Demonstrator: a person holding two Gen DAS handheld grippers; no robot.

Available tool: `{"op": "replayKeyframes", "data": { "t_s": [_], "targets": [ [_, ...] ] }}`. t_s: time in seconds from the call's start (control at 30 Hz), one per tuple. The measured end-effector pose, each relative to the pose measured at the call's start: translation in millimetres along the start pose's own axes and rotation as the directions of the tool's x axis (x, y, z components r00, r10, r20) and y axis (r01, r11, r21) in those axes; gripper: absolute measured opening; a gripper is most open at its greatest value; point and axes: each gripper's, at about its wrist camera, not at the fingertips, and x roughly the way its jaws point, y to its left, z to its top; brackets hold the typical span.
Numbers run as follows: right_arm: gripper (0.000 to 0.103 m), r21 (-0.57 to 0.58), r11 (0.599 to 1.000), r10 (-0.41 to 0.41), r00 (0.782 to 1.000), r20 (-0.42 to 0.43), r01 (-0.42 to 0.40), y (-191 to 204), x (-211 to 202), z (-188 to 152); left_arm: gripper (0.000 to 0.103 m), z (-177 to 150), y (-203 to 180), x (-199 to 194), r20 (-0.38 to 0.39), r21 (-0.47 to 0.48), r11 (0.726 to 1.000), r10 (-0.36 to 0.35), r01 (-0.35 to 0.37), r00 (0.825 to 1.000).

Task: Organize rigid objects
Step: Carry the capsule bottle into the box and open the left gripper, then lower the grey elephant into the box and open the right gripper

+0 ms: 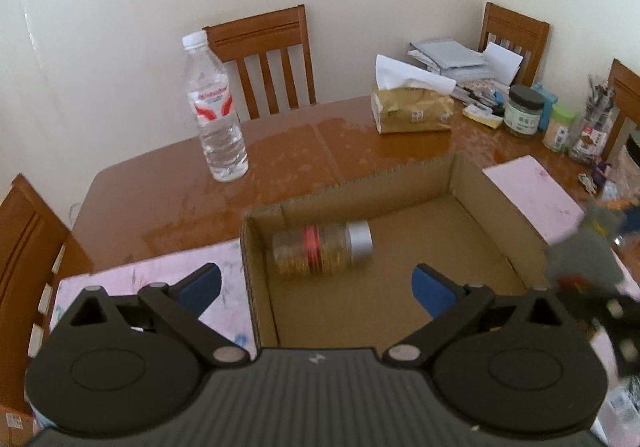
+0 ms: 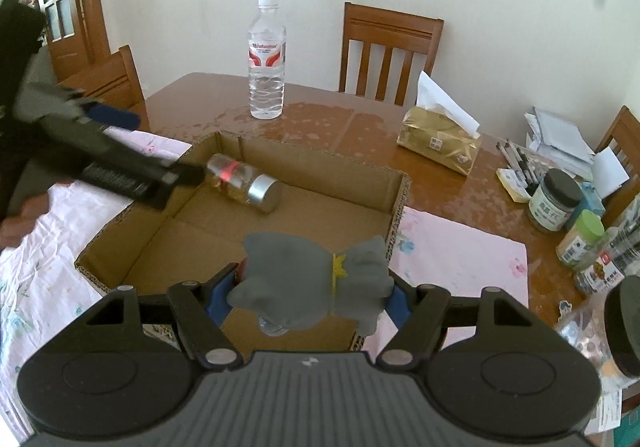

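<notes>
Tabletop box — right jaws gripping figurine

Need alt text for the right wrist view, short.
The right gripper holds a grey toy over the near edge of an open cardboard box. A silver-lidded jar lies on its side inside, with the left gripper beside it; a water bottle stands behind.

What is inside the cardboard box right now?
The cardboard box holds one jar with a silver lid lying on its side; its near-right corner is hidden behind the right gripper's grey object.
</notes>
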Motion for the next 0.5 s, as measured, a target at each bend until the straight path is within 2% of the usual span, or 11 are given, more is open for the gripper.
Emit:
{"op": "replayKeyframes", "data": {
  "t_s": [0.27, 0.5],
  "targets": [
    [0.077, 0.004, 1.000, 0.021, 1.000, -0.014, -0.021, -4.6, 18.8, 20.9, 0.102, -40.3, 15.5, -43.6, 0.037, -0.111, 0.993, 0.044, -0.040, 0.998],
    [0.078, -0.005, 1.000, 0.001, 1.000, -0.014, -0.001, -7.8, 49.6, 53.1, 0.102, -76.8, 30.9, -56.8, -0.031, -0.182, 0.981, 0.063, -0.068, 0.998]
  ]
}}
